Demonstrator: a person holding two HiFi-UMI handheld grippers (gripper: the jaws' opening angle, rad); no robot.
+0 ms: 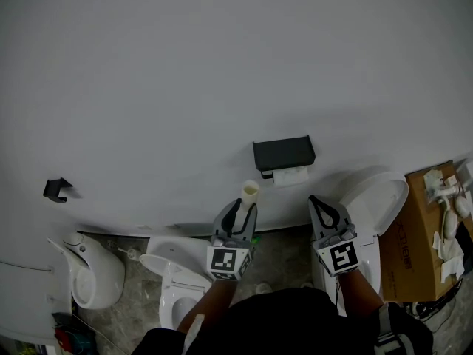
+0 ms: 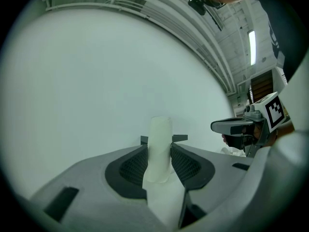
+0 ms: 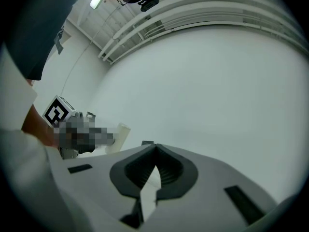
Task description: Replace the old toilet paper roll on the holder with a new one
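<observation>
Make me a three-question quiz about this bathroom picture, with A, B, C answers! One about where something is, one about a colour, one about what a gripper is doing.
1. Where is the paper holder?
A. on the floor
B. on the wall
C. in a box

2. What colour is it?
A. black
B. red
C. yellow

3. The right gripper is:
A. wide open
B. shut on a bottle
C. shut, empty

Answers:
1 B, it is fixed to the wall.
2 A, its cover is black.
3 C, its pads meet with nothing between them; the left gripper holds the cardboard tube.
</observation>
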